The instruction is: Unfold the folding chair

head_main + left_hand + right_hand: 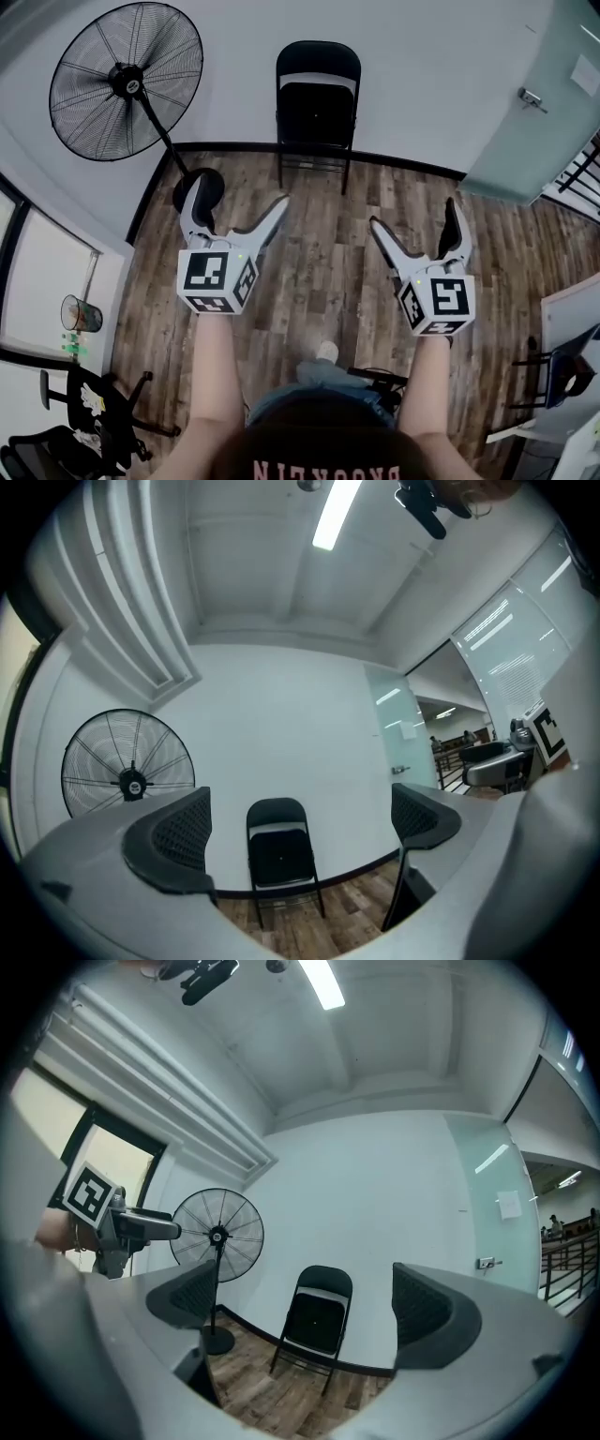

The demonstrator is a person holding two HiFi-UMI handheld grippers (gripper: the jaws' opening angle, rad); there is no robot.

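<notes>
The left gripper [236, 195] and the right gripper [413, 214] both have their jaws spread wide with nothing in them, and they point level over the wood floor [328, 272]. The folding chair [317, 112] stands tall and folded flat against the white wall [422, 75], straight ahead and well apart from both. It sits in the middle between them, so neither looks nearer, and I think both must go forward.

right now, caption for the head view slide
Left gripper and right gripper, jaws open, face a folded chair against the wall beside a fan.
</notes>
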